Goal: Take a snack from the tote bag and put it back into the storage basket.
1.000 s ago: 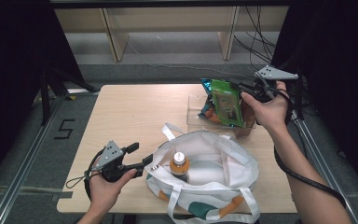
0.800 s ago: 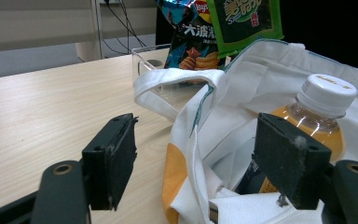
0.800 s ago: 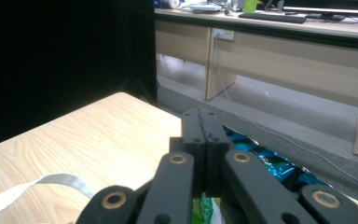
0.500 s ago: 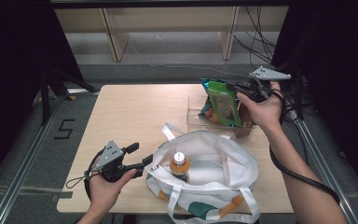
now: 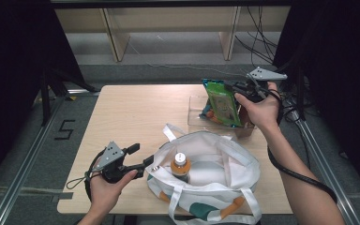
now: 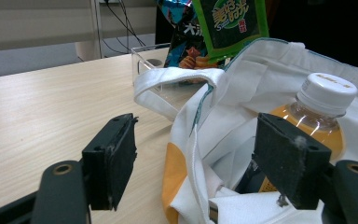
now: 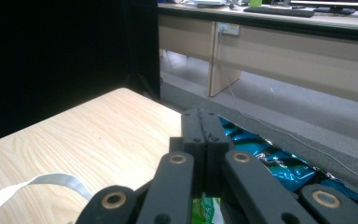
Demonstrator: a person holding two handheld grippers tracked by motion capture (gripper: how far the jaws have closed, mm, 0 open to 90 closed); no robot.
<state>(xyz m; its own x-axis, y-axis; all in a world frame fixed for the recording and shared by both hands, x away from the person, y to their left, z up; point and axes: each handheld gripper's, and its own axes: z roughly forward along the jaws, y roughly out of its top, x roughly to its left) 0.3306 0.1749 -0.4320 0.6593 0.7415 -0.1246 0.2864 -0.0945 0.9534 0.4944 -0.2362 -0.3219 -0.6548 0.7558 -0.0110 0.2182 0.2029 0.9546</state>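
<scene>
Clearly — floor mark "5"

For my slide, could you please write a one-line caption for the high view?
Right claw lifts a green snack bag above the clear box; left claw holds the white tote bag open.

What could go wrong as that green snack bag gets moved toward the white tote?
The right hand-held gripper pinches only the top edge of the green snack bag, so it might slip free. The bottle stands upright in the tote bag and could get knocked over. The left hand-held gripper is open around the tote's rim, so the soft opening may sag.
</scene>
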